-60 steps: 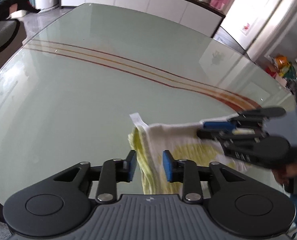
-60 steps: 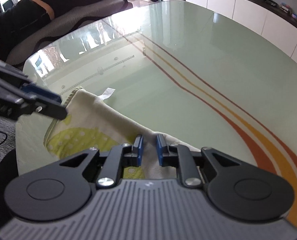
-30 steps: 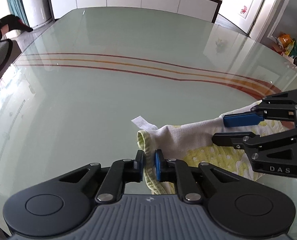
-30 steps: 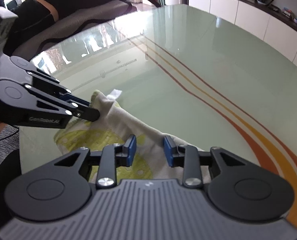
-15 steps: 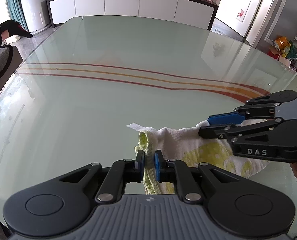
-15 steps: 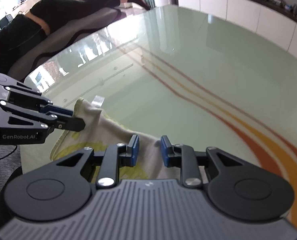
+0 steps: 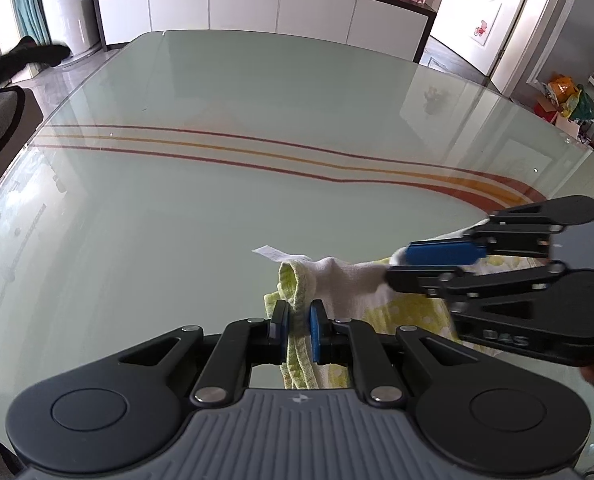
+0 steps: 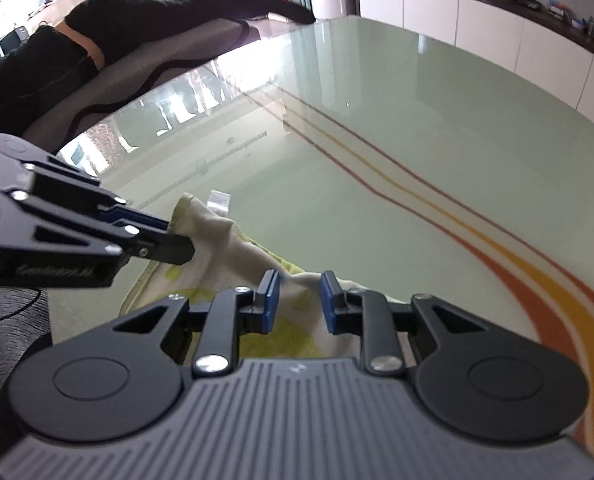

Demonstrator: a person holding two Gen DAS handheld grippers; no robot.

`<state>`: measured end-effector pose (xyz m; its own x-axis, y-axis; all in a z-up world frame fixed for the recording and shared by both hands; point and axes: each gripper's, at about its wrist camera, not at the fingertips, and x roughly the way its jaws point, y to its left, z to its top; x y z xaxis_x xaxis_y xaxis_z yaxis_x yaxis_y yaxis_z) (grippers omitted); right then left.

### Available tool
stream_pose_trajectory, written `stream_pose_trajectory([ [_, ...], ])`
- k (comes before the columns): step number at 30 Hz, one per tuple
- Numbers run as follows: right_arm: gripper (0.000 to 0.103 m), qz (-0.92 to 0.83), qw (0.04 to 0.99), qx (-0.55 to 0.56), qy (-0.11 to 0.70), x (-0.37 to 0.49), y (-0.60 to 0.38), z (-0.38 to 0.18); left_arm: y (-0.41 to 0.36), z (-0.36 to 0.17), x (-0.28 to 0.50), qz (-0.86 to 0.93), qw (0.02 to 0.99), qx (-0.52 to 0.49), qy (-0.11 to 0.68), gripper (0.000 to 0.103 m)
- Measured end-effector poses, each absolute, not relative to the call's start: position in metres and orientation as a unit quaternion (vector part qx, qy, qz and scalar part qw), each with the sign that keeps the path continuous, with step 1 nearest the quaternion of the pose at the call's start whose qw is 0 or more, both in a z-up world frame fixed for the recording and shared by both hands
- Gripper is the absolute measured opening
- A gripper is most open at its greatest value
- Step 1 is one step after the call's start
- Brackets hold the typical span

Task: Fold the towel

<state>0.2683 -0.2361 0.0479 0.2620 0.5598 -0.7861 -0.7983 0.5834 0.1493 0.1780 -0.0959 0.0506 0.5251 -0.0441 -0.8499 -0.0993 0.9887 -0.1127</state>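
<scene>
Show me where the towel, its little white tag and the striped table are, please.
towel (image 7: pixel 349 276): left wrist view, on the white bunched cloth between the two grippers.
tag (image 7: pixel 269 252): left wrist view, on the middle of the white label at the towel's corner.
table (image 7: pixel 257 92): left wrist view, on bare glass beyond the stripes.

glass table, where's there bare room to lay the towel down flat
The pale green glass table is bare from the curved red and orange stripes to the white cabinets, and again between the stripes and the white and yellow-green towel. It is crowded only at the near edge, where the left tool and right tool hold the towel.
</scene>
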Motion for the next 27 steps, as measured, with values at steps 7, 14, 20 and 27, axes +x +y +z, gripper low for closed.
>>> stream_pose_trajectory([
  [7,0.023,0.412,0.785,-0.131,0.443,0.275,-0.231,0.048,-0.102,0.057,0.178,-0.007,0.872,-0.072,0.485,0.012],
  [14,0.029,0.409,0.806,-0.123,0.409,0.267,-0.250,0.058,-0.108,0.066,0.182,-0.019,0.874,-0.089,0.477,0.012],
  [20,0.029,0.385,0.824,-0.135,0.394,0.260,-0.294,0.070,-0.107,0.073,0.185,-0.030,0.875,-0.099,0.474,0.012],
  [27,0.030,0.390,0.812,-0.143,0.411,0.242,-0.308,0.063,-0.120,0.079,0.189,-0.035,0.876,-0.090,0.473,0.012],
])
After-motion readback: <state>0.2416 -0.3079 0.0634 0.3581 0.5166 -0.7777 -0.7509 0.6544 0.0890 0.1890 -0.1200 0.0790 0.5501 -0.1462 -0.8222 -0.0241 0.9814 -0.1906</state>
